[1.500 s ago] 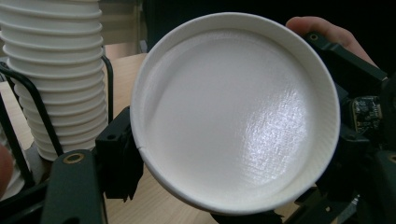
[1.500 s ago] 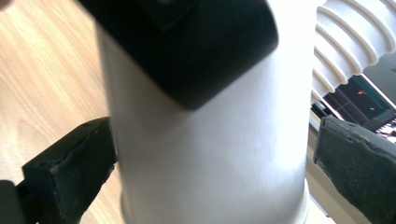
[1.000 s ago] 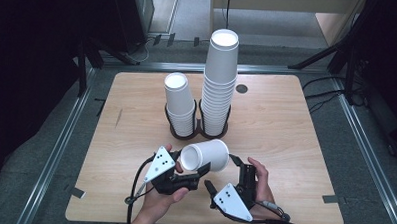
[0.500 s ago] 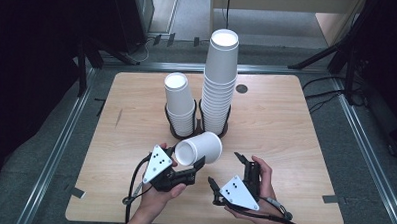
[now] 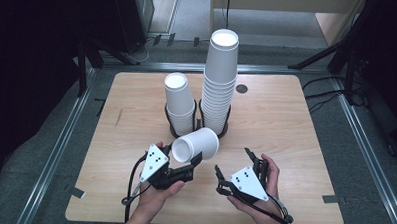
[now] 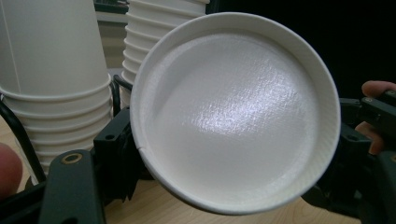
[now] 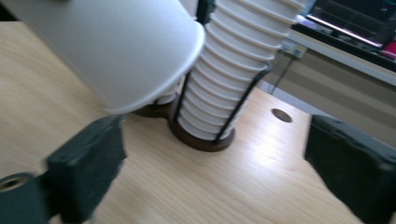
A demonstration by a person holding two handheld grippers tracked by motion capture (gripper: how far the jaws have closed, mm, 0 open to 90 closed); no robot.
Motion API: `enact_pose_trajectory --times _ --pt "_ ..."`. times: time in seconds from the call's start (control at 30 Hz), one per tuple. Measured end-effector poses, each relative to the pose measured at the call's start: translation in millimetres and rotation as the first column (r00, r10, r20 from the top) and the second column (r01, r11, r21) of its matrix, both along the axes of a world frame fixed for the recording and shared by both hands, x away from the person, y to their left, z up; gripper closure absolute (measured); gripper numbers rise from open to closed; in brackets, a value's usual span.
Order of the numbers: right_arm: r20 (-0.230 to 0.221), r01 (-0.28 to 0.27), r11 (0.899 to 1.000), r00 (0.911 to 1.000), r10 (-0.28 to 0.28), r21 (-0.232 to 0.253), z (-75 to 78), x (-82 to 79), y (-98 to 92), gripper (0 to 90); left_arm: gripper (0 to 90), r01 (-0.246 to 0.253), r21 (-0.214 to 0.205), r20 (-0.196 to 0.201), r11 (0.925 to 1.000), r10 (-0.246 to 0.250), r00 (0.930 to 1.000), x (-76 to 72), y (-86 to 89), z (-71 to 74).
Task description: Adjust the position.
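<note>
Dark floor surrounds the wooden tabletop (image 5: 296,125), where a tall cup stack (image 5: 220,87) stands in its holder. Just left of it sits a shorter stack (image 5: 181,104). In front of it, the left hand-held gripper (image 5: 187,170) is clamped on a loose paper cup (image 5: 195,146), held sideways. The right hand-held gripper (image 5: 234,171), empty and part-open, has just been closing. It should grip the cup's wall gently, without crushing it.

Two cup stacks stand mid-bench (image 5: 296,125), each in a holder: short stack (image 5: 179,104) left, tall stack (image 5: 220,82) right, just beside. Single cup (image 5: 195,146) lies tipped in front of both, w/ left gripper (image 5: 192,164) below it and right gripper (image 5: 234,168) further right.
</note>
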State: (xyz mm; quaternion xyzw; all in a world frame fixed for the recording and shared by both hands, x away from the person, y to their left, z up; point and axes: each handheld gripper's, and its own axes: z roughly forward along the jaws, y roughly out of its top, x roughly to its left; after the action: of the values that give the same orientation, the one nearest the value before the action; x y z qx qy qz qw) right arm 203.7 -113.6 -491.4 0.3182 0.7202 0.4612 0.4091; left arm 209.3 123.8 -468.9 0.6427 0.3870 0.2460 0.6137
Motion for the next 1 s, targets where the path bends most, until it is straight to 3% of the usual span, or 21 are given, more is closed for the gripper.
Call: enact_pose_trajectory --times 0.07,0.23,0.3,0.37,0.47,0.57,0.67,0.73,0.77,0.83,0.87,0.93,1.0 --pt "0.012 0.036 0.999 0.9993 -0.037 0.014 0.8 0.3 -0.9 15.3 23.0 0.006 -0.013 0.001 0.9999 -0.006 1.0 -0.6 0.3 0.5" --pt "-0.041 0.069 0.996 0.9969 -0.066 0.064 5.3 2.8 -4.1 17.1 23.2 0.015 -0.049 0.021 0.9987 -0.014 0.9997 -1.9 0.9 -0.5" --pt "-0.055 0.055 0.994 0.9973 -0.05 0.097 6.6 4.2 -5.4 23.0 23.2 0.011 -0.059 0.033 0.9982 -0.009 0.9994 -2.3 1.1 -1.7" --pt "-0.049 0.02 0.985 0.9987 -0.012 0.172 6.0 5.5 -6.9 24.4 23.2 0.009 -0.076 0.049 0.9971 -0.005 0.9988 -2.5 1.4 -2.7" --pt "-0.06 0.017 0.977 0.9982 -0.004 0.213 5.6 6.2 -8.1 25.9 23.1 0.009 -0.109 0.073 0.994 -0.001 0.9974 -3.0 2.9 -3.1" --pt "-0.076 -0.005 0.959 0.9968 0.027 0.283 4.6 6.4 -9.4 25.7 23.0 0.012 -0.125 0.097 0.9921 0.0 0.9953 -3.7 3.1 -4.1" --pt "-0.103 -0.014 0.93 0.9932 0.055 0.367 3.3 4.9 -9.6 22.4 22.8 0.013 -0.139 0.104 0.9903 0.002 0.9945 -3.9 2.6 -5.5" --pt "-0.157 -0.007 0.926 0.9849 0.072 0.378 4.4 3.5 -7.8 12.9 22.7 0.015 -0.15 0.113 0.9885 0.002 0.9936 -4.3 1.9 -7.0" --pt "-0.179 0.003 0.921 0.9813 0.072 0.389 5.1 2.9 -7.3 12.4 22.7 0.015 -0.154 0.116 0.9879 0.003 0.9933 -4.4 1.5 -7.8" --pt "-0.241 0.029 0.893 0.9664 0.09 0.45 6.8 3.1 -7.7 1.1 22.7 0.015 -0.152 0.117 0.9882 0.003 0.9932 -3.9 1.0 -9.1" --pt "-0.274 0.039 0.873 0.9556 0.109 0.485 7.7 3.9 -8.5 0.0 22.7 0.018 -0.153 0.119 0.9881 0.0 0.9929 -3.8 1.0 -9.5" --pt "-0.31 0.064 0.827 0.9408 0.136 0.558 9.3 3.9 -10.1 0.0 22.7 0.024 -0.163 0.125 0.9863 -0.003 0.9922 -4.1 0.7 -9.8" --pt "-0.329 0.073 0.79 0.9293 0.168 0.609 10.9 3.4 -10.6 0.0 22.8 0.027 -0.167 0.132 0.9856 -0.005 0.9912 -4.4 0.2 -9.4"
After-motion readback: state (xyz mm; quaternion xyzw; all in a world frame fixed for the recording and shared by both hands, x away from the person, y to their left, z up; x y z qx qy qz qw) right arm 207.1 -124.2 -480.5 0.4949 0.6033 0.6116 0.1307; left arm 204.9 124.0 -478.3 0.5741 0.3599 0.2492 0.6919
